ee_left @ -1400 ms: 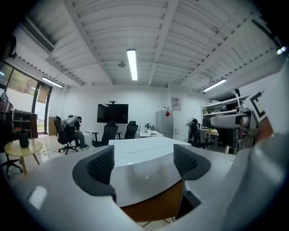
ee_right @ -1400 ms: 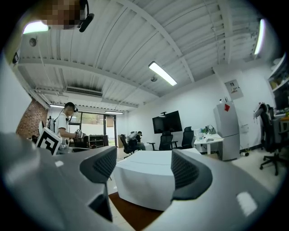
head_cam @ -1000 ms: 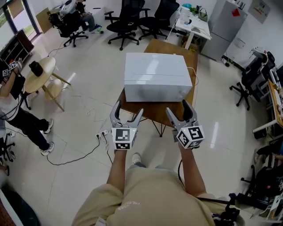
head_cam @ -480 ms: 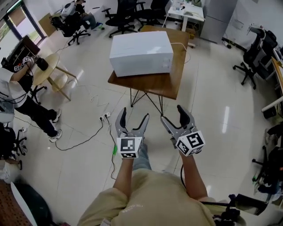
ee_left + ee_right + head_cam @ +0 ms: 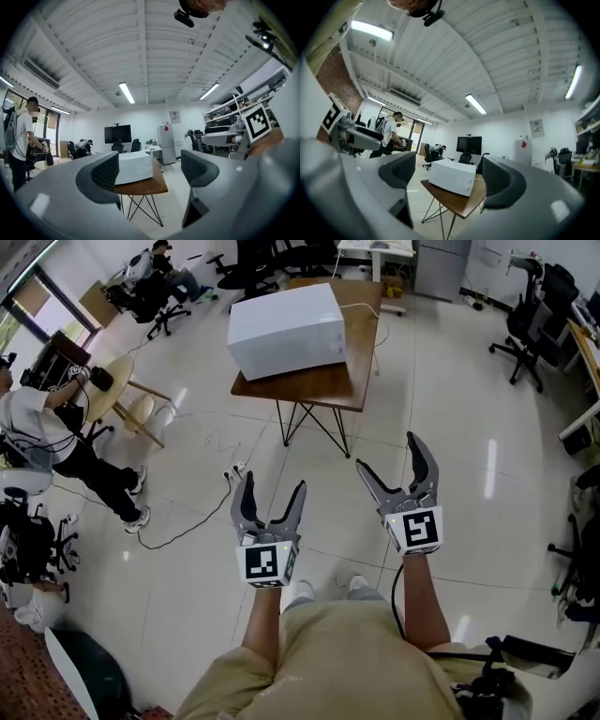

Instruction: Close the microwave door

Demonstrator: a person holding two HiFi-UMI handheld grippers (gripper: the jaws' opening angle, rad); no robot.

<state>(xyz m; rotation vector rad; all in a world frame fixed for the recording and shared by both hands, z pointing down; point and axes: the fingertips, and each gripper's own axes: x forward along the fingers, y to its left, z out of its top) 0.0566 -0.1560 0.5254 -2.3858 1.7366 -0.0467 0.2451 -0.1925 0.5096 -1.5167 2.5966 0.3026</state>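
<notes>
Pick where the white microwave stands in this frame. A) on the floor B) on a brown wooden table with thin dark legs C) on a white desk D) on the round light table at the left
B: in the head view the microwave rests on the brown table, whose thin dark legs show beneath it.

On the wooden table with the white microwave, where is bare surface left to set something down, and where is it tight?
Bare wood shows on the table in a strip along the near edge before the microwave, and in a patch to its right, crossed by a white cable. Leftward the microwave nearly reaches the table's edge: crowded.
</notes>
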